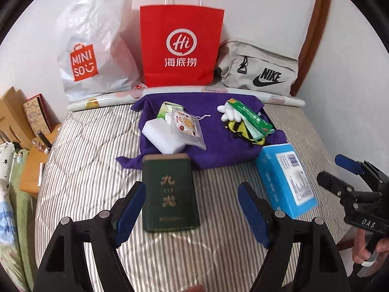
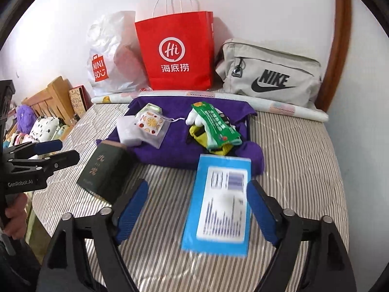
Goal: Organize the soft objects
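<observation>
A purple cloth (image 1: 209,124) lies spread on the striped bed (image 1: 92,170). On it sit a white sponge block (image 1: 163,137), a fruit-print pouch (image 1: 187,127), a green packet (image 1: 252,116), a white plush hand (image 1: 227,113) and a yellow-black item (image 1: 239,132). My left gripper (image 1: 190,189) is open over a dark green box (image 1: 170,194) lying on the bed; its pads do not press on it. My right gripper (image 2: 198,187) is open around a blurred blue box (image 2: 218,206), with a gap on the box's left side. Each gripper also shows in the other view: right gripper (image 1: 338,170), left gripper (image 2: 57,150).
Against the back wall stand a white MINISO plastic bag (image 1: 94,48), a red paper bag (image 1: 181,46) and a grey Nike bag (image 1: 260,70), behind a rolled patterned mat (image 1: 279,98). Wooden furniture (image 1: 12,116) and bedding lie left of the bed. A person's hand (image 1: 367,250) holds the right gripper.
</observation>
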The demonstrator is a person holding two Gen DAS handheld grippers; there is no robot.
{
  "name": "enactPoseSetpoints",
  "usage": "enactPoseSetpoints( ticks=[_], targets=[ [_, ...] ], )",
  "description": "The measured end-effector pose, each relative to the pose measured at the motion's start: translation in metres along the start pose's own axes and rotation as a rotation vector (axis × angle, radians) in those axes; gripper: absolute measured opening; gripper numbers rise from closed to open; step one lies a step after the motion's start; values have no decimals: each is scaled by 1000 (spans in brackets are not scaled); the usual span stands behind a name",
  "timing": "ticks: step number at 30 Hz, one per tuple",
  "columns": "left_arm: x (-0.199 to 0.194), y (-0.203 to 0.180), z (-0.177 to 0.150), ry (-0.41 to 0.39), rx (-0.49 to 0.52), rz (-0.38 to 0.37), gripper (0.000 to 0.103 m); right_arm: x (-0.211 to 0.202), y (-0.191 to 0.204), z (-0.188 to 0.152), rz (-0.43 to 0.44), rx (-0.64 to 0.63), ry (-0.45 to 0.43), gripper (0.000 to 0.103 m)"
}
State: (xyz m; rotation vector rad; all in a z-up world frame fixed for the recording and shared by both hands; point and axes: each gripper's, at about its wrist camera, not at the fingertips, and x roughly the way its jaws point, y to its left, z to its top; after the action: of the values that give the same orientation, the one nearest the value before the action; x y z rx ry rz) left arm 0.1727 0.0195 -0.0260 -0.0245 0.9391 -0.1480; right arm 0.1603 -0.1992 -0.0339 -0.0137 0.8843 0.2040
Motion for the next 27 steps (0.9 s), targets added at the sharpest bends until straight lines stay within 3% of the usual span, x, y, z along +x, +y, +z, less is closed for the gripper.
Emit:
enactPoseSetpoints(
  ticks=[8,14,27],
  targets=[
    [-51,-15,-39,-88,16,23,77,-34,7,-38,-22,57,1,91],
    [-77,-26,-60,-132,15,25,76,-51,8,-59,-104,69,-18,91],
    [-93,-37,-92,-167,0,26,77,-80,15,-89,-67,86,-52,91]
  ],
)
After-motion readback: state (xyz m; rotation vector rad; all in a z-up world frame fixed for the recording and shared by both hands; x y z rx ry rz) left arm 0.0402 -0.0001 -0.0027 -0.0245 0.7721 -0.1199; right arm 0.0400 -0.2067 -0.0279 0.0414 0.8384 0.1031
